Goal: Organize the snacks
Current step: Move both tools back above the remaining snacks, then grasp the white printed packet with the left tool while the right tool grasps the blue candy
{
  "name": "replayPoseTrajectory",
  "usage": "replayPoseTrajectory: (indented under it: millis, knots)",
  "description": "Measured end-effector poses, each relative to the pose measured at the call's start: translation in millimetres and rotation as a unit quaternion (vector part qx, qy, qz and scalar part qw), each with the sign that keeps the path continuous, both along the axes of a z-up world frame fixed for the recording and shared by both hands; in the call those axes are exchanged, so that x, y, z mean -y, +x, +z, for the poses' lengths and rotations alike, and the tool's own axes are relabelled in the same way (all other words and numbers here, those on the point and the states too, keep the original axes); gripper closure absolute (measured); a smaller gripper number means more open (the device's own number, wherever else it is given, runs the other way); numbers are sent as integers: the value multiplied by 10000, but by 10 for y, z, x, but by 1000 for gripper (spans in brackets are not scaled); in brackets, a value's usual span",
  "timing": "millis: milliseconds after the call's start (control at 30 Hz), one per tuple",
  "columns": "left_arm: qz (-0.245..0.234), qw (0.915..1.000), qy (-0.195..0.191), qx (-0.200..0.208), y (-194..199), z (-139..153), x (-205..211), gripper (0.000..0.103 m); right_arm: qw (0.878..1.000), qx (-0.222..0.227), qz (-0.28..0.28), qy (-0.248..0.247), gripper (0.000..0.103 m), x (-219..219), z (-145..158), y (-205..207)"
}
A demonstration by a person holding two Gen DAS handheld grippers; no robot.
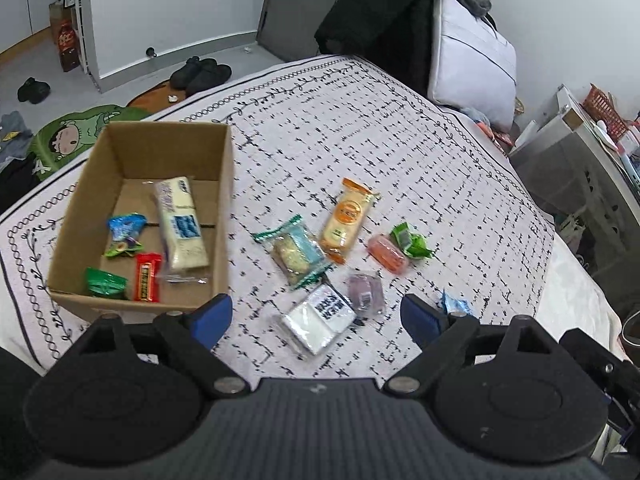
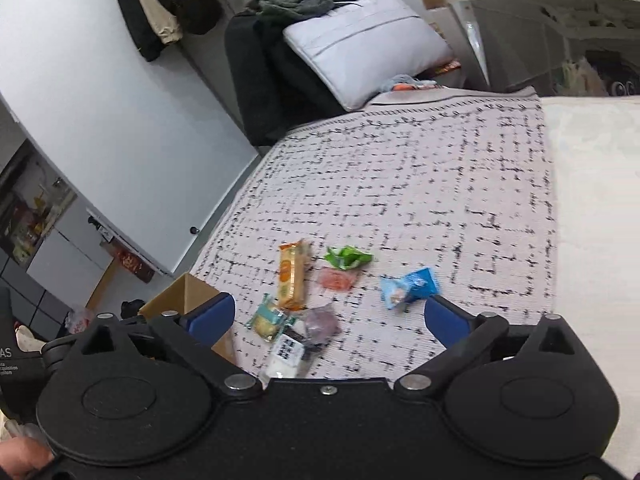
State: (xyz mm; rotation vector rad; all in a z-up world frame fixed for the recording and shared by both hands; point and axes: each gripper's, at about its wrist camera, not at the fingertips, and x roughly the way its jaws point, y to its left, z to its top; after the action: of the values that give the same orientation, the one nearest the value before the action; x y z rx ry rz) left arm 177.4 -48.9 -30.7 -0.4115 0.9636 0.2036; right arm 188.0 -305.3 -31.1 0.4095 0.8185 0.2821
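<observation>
**Snacks on the bed, box half full**

Both tongs are spread wide and hold nothing. The left tongs (image 1: 316, 318) hang over the white packet (image 1: 319, 317). The right tongs (image 2: 330, 320) hang near the blue packet (image 2: 408, 287).

What could go wrong? The wrappers look thin and slippery, so a packet may slide out of a pinch. The bed (image 1: 400, 140) is soft, so a hard push could sink a snack into the cover.

The cardboard box (image 1: 224, 184) sits on the bed, left of the loose snacks. Inside are a long white packet (image 1: 182, 226), a red bar (image 1: 147, 282), a green packet (image 1: 105, 284) and a blue-green one (image 1: 125, 234). Seven snacks lie outside.
</observation>
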Motion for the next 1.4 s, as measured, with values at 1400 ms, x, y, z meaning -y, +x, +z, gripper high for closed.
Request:
replayPoseTrajectory:
  millis: [1400]
  knots:
    - [-155,9969,30,-769,523,-1188,234,15,9891,-1319,-475,447,1,60,-748,794]
